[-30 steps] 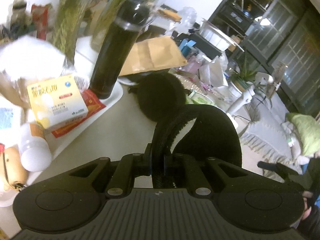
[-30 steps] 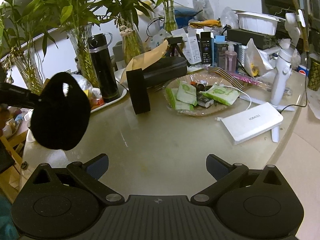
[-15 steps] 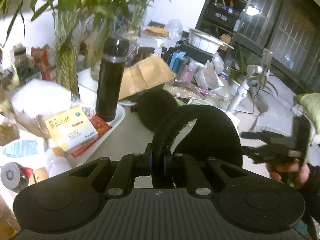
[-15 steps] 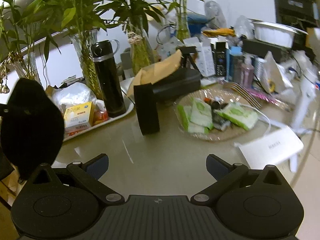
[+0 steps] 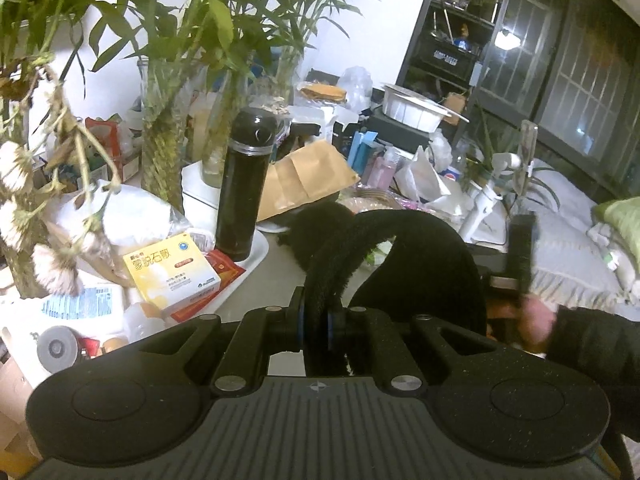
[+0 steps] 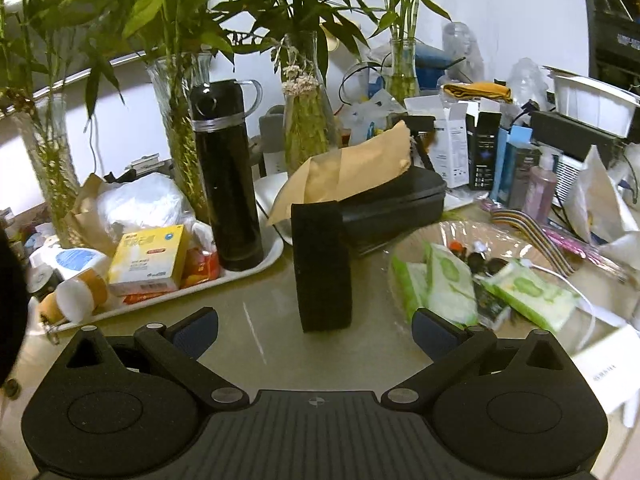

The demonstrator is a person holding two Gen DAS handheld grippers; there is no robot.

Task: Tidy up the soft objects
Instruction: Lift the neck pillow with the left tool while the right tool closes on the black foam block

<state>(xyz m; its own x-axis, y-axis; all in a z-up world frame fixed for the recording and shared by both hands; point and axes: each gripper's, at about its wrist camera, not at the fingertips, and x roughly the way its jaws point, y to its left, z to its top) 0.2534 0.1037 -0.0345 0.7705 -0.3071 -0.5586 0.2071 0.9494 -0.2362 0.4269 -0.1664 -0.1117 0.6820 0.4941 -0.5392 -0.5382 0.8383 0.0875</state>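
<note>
My left gripper [image 5: 316,330] is shut on a black fuzzy soft piece [image 5: 416,268] and holds it up above the table. A second black soft piece [image 6: 322,266] stands upright on the table, straight ahead of my right gripper [image 6: 316,326], which is open and empty, jaws wide apart. That second piece also shows in the left wrist view [image 5: 316,228], partly hidden behind the held one. The held piece shows at the far left edge of the right wrist view [image 6: 12,300].
A white tray [image 6: 240,272] on the left holds a black flask [image 6: 228,176], a yellow box [image 6: 148,260] and bottles. A black case [image 6: 392,204] with a brown envelope [image 6: 348,168] lies behind. A glass plate [image 6: 404,244] of green packets sits right. Vases of bamboo stand behind.
My right gripper has moved left and closer to the upright black piece. My left gripper has lifted and pulled back with its piece still held.
</note>
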